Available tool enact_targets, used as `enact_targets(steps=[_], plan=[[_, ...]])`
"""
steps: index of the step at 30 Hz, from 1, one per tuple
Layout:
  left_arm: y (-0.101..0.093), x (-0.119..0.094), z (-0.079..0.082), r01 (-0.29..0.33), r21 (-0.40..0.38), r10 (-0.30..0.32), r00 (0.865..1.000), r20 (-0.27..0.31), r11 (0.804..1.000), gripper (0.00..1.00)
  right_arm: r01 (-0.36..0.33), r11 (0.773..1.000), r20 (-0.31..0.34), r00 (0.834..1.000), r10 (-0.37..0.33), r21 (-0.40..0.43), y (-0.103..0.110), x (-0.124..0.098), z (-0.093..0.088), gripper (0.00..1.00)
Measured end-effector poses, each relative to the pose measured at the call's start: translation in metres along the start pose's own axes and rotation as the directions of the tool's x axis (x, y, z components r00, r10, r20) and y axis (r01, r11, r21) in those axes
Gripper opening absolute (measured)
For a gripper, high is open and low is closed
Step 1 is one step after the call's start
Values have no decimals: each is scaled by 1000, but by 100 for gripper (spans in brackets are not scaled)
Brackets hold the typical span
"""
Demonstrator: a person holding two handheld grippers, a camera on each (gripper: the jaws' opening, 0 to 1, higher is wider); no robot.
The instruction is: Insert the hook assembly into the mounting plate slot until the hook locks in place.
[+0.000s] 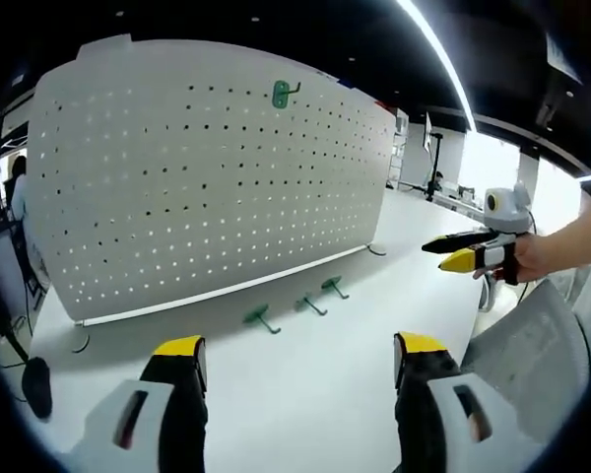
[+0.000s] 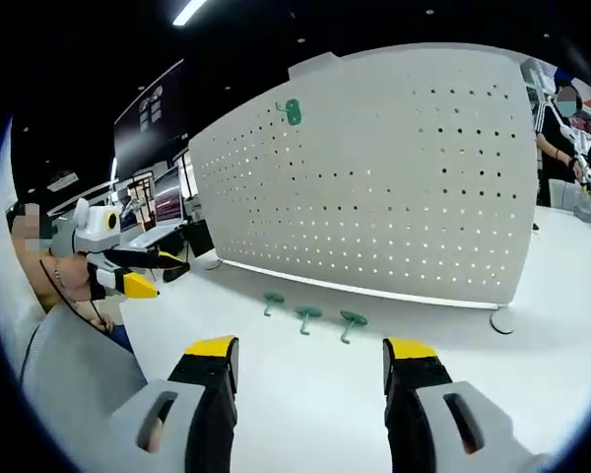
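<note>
A: Two pairs of fingers are standing released, nothing between them. The left gripper (image 1: 298, 347) is hovering low over the white desk (image 1: 315, 394), its yellow-tipped fingers (image 1: 177, 347) spread wide apart. The right gripper (image 2: 312, 347) is doing the same in its own view, fingers (image 2: 212, 347) parted over bare desk (image 2: 305, 414).

B: And beyond the fingers?

A: Three green hooks (image 1: 262, 318) are lying loose on the desk in a short row, well ahead of the left gripper and just in front of the pegboard's foot. In the right gripper view the same three hooks (image 2: 307, 315) are sitting near the base of the board, apart from one another.

B: The board itself?

A: A white perforated pegboard (image 1: 207, 168) is standing upright on the desk. One green hook (image 1: 282, 94) is already hanging high on it, near the top edge; it is showing in the right gripper view too (image 2: 293, 111), upper left of the pegboard (image 2: 404, 177).

B: Anything at the edges?

A: Each gripper is appearing in the other's view, held in a hand (image 1: 537, 256), off to the side and well apart from the hooks.
</note>
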State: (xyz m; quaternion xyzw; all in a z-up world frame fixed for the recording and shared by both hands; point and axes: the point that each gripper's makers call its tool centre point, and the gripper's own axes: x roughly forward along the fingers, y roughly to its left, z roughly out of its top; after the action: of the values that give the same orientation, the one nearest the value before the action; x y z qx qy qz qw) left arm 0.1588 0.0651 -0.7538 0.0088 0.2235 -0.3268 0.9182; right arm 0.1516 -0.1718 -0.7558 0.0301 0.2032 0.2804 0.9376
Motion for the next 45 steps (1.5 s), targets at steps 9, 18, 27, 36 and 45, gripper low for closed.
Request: enact_targets(steps=[9,18,27,36,45], plan=[[2,-4,-6,-2,-6,2,1000,-12,1000,80,9,1000,-25,1000,-8,15,-3,-6,-11,59],[2,-4,-3,-3,-6,3,1000,-8,1000,80,6,1000,-28,1000,-6,20,-2,-5,-10,59],[1,10,0,67,94,-60,996,-70,993,80,-1,1000,-32,999,2,24,-1,-6,-10,59],[11,21,-11,143,186,-108,977,-184,972,81,3,999,-29,1000,-2,33,0,-7,-10,59],[16,29,-15,205,302,-122,954,-274,931,82,1,999,-34,999,0,33,3,-9,-12,58]])
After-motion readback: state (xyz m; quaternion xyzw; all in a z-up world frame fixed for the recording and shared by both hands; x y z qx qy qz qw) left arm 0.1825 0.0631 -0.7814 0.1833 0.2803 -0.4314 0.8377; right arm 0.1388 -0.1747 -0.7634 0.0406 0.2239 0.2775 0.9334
